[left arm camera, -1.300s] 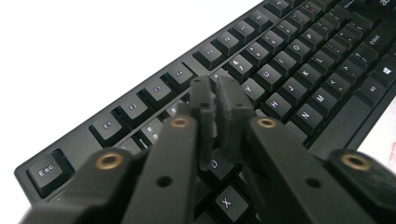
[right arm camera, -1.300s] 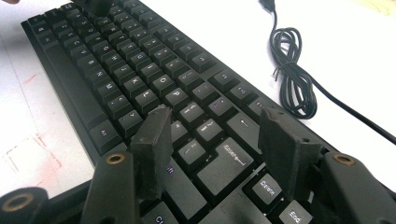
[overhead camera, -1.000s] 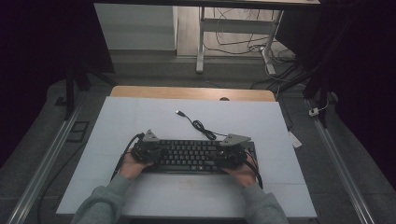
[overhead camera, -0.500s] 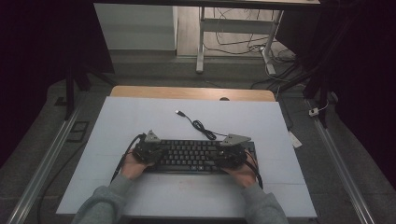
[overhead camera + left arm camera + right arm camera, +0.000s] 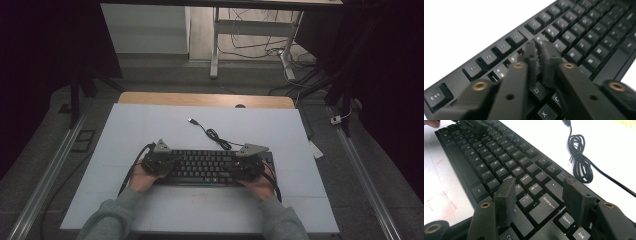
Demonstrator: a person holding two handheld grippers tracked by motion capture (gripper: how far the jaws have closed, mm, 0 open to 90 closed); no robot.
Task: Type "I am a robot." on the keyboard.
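Observation:
A black keyboard (image 5: 205, 167) lies on the white table top, near its front edge. At the keyboard's left end, my left gripper (image 5: 170, 163) points its tips down over the keys. In the left gripper view the left gripper (image 5: 539, 48) shows a slim gap between its fingers; its jaws have just been opening, with nothing between them. My right gripper (image 5: 241, 169) is at the keyboard's right end. The right gripper (image 5: 539, 183) stands wide open above the Enter key area of the keyboard (image 5: 499, 157), gripping nothing.
The keyboard's black cable (image 5: 215, 135) runs in a coil from its back edge towards the far middle of the table and ends in a USB plug (image 5: 191, 120). A wooden strip (image 5: 205, 100) borders the table's far side. Metal rails flank both sides.

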